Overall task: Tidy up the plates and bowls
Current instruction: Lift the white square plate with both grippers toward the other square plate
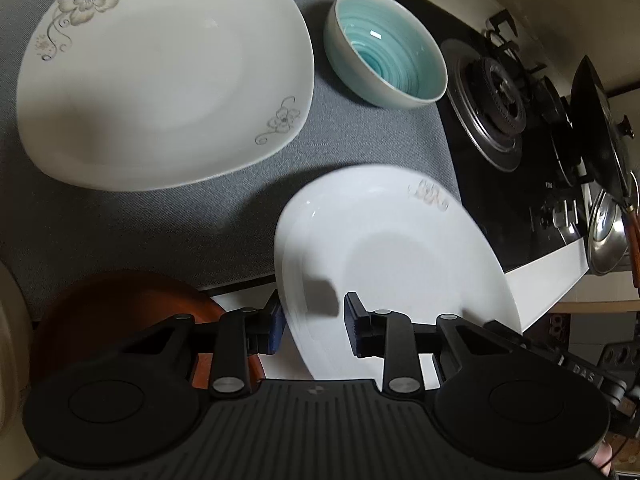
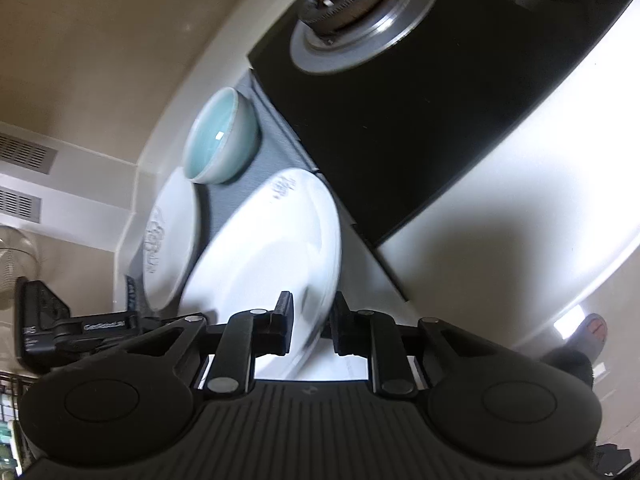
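Between the left gripper's (image 1: 314,322) fingers sits the rim of a round white plate (image 1: 396,256), but whether they pinch it I cannot tell. Beyond lie a flowered plate (image 1: 160,80), a teal bowl (image 1: 384,52), a gas burner (image 1: 496,96) and a brown dish (image 1: 120,304).

Seen from the right wrist, the right gripper (image 2: 310,328) straddles the same plate's (image 2: 260,260) edge; grip unclear. Its black stove (image 2: 400,120) sits close beside.

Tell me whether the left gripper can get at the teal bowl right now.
Probably not directly. The left gripper straddles the rim of the round white plate, and that plate sits between it and the teal bowl. It would need to clear the plate first.
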`<state>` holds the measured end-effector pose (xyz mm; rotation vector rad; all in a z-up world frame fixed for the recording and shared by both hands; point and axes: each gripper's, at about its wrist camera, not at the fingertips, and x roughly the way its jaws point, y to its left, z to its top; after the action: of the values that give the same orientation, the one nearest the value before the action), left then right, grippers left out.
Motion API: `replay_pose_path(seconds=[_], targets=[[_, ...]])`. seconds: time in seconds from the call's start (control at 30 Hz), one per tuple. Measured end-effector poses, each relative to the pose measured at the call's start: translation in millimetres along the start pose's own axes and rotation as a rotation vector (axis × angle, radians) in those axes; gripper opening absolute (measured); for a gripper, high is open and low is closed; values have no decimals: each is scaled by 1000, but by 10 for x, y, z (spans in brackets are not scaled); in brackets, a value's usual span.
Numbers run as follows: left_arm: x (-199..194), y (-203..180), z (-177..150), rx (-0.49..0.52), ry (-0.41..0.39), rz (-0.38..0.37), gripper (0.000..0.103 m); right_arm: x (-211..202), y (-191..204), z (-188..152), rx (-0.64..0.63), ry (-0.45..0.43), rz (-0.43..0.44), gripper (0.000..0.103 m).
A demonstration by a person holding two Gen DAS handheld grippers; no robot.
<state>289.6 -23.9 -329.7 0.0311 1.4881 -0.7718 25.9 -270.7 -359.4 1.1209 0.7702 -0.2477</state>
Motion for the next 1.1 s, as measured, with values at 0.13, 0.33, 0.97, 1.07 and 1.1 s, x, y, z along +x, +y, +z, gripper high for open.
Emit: replay_pose_path(seconds=[0.13, 0.33, 0.97, 1.07, 1.1], targets=[[-13, 17, 6, -14, 0, -20, 32, -50, -2, -54, 15, -7, 2, 20], [66, 144, -48, -52, 22, -41, 31, -81, -8, -157, 11, -27, 8, 20], [-129, 249, -82, -34, -8, -38, 22, -128, 178, -365, 44, -54, 17, 20], [-169, 258, -76, -22, -15, -42, 22, -135, 213, -379, 45, -59, 18, 20], [-187, 265, -76, -18, -18, -42, 22, -131, 227, -386, 44, -58, 17, 20]])
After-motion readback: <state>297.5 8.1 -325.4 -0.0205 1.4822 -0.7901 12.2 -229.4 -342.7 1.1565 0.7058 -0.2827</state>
